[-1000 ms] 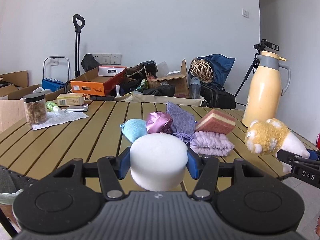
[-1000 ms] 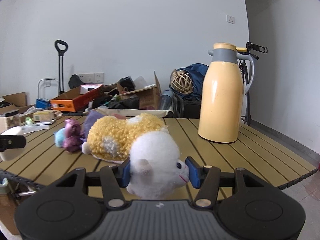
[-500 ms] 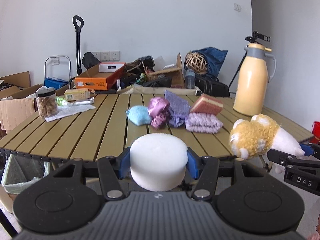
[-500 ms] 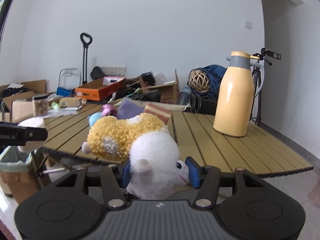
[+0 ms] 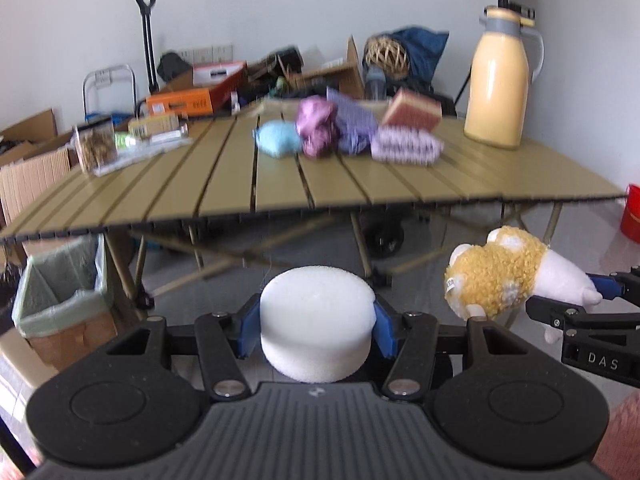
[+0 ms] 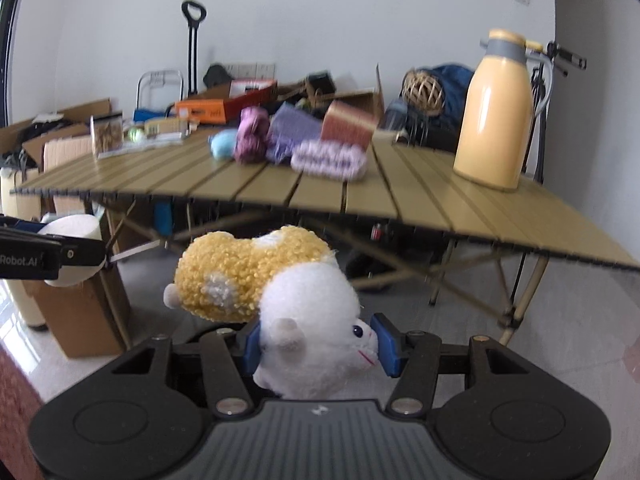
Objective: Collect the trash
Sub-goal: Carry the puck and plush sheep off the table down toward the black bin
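Observation:
My left gripper (image 5: 316, 330) is shut on a white foam cylinder (image 5: 316, 320), held in the air in front of and below the slatted table (image 5: 224, 184). My right gripper (image 6: 320, 346) is shut on the white head of a yellow-and-white plush sheep (image 6: 256, 276); that sheep (image 5: 500, 280) also shows at the right of the left wrist view. A cardboard bin lined with a green bag (image 5: 60, 304) stands on the floor at lower left, under the table's corner. The foam cylinder (image 6: 76, 232) shows at the left edge of the right wrist view.
On the table lie a blue pouch (image 5: 278, 142), a purple wad (image 5: 316, 124), a lilac cloth (image 5: 406, 148), a pink sponge (image 5: 412, 110), a yellow jug (image 5: 498, 84) and a jar (image 5: 94, 148). Boxes and clutter crowd the wall behind. A red bucket (image 5: 632, 216) stands at far right.
Both grippers have drawn back from the table and sunk below its top, each still holding its item. The table's underside, its legs and the lined bin have come into view.

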The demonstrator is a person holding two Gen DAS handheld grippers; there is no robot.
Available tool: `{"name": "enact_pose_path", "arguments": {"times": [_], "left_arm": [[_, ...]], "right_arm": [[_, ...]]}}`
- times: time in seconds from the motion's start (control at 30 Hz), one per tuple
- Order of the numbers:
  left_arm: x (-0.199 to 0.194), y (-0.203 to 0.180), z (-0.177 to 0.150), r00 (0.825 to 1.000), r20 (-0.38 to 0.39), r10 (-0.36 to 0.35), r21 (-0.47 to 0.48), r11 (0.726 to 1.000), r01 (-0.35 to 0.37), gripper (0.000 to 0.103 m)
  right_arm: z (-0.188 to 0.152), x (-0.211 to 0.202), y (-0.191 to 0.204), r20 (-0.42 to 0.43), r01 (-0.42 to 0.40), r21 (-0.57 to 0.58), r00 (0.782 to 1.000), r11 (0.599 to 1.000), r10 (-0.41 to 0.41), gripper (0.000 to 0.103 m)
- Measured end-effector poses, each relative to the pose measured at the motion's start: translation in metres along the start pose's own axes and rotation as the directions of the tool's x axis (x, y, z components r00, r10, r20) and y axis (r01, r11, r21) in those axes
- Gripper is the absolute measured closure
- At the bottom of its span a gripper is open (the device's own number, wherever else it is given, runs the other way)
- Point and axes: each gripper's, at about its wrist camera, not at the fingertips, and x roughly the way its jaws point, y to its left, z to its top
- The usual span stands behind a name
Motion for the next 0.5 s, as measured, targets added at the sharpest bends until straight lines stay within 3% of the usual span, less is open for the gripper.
{"name": "enact_pose_path", "arguments": {"times": [0.3,0.5], "left_arm": [[0.019,0.003,-0.03,0.994,-0.113,0.003,0.007,1.0,-0.003,0.047],[0.041,0.009,-0.047,0.977,-0.212,0.006,-0.017,1.0,-0.01,0.047]], "right_arm": [[-0.032,0.019,0.013,-0.134,-0.023,-0.019,0.991,1.0,0.021,0.049],[-0.045,0.032,0.022,-0.214,-0.038,-0.042,0.976,0.998,0.028,0.049]]}}
